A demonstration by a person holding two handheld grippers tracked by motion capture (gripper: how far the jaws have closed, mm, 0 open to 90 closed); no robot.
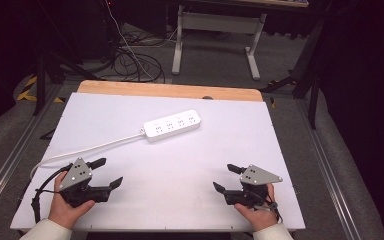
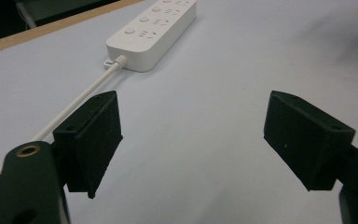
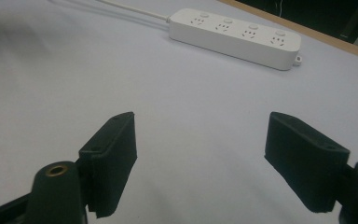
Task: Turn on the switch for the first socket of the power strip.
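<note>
White four-outlet power strip (image 1: 172,125), corded

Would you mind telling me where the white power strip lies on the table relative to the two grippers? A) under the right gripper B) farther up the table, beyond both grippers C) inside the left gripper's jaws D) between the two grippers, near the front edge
B: the power strip lies farther up the table, beyond the left gripper and right gripper, both open and holding nothing.

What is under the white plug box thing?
The power strip lies flat on the white table top, its cord trailing left. The spot directly beneath is covered, so nothing there can be seen.
</note>
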